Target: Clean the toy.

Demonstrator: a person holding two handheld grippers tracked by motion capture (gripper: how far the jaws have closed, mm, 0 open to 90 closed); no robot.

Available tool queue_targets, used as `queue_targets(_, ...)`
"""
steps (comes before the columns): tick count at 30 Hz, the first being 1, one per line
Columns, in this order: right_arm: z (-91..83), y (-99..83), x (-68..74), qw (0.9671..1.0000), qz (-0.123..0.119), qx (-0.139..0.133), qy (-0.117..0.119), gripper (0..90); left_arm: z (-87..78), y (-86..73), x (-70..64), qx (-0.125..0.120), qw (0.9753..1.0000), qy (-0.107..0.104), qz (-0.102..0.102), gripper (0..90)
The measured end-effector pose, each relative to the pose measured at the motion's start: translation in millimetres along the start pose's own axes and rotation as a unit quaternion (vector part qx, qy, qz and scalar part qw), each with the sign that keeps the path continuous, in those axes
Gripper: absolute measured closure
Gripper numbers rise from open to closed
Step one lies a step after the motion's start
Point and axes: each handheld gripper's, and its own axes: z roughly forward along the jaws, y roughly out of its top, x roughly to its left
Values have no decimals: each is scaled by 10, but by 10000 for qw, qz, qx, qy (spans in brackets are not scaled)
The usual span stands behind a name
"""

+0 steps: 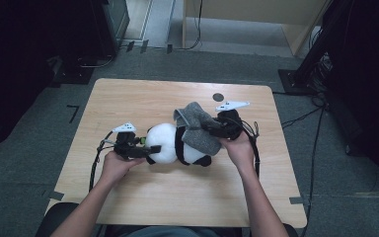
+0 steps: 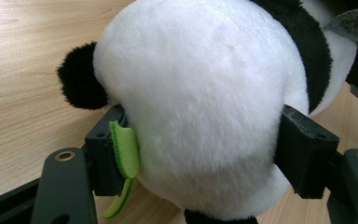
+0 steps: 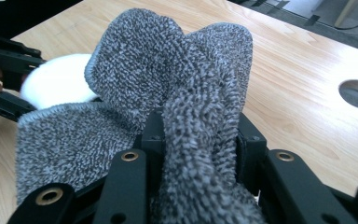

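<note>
While the left gripper [image 2: 200, 154] squeezes the panda [image 1: 170, 143], the right gripper [image 3: 198, 140] pinches the grey cloth [image 3: 168, 93]. A hard tug could slip the cloth free.

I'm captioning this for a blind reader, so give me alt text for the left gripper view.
The left gripper clamps the white head of a plush panda between its two black jaws, on a light wooden table. One black ear sticks out at the left, and a green felt tab is pressed against the left jaw.

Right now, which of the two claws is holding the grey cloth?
The right claw: its jaws pinch a fold of the grey cloth. The left claw grips the panda's white head instead.
</note>
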Motion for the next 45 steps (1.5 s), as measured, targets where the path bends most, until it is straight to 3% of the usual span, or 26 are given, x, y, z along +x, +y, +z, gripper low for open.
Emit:
queue_targets(7,-83,-91,-135,9996,83,107,-244,670,1,3,2,-7,10000,-10,-44,284)
queue_targets(12,-202,-64,-147,9995,172,-105,-224,685,-3,5,-1,20,10000,5,-10,284)
queue_targets(14,-262,-12,-99,9995,171,-221,-153,685,-4,5,-11,10,10000,14,-22,287)
queue_targets(18,-397,176,125,9984,-101,-544,105,686,-7,-2,-26,-15,10000,43,-16,290)
queue_targets(21,-393,302,290,9968,-267,-662,353,686,-10,-8,-36,-27,10000,57,-18,291)
queue_targets(24,-290,412,450,9953,-485,-653,527,685,-9,-14,-53,-58,9999,87,-29,292)
queue_targets(30,95,560,733,9926,-706,-447,878,685,-8,-29,-75,-104,9998,156,13,292)
queue_targets(37,635,590,937,9920,-817,254,924,684,-12,-31,-91,-106,9998,190,38,292)
queue_targets(40,802,540,1005,9910,-919,520,824,681,-8,-31,-90,-116,9998,182,23,292)
queue_targets(45,861,474,1018,9906,-998,555,752,677,-5,-24,-88,-73,9998,188,-8,293)
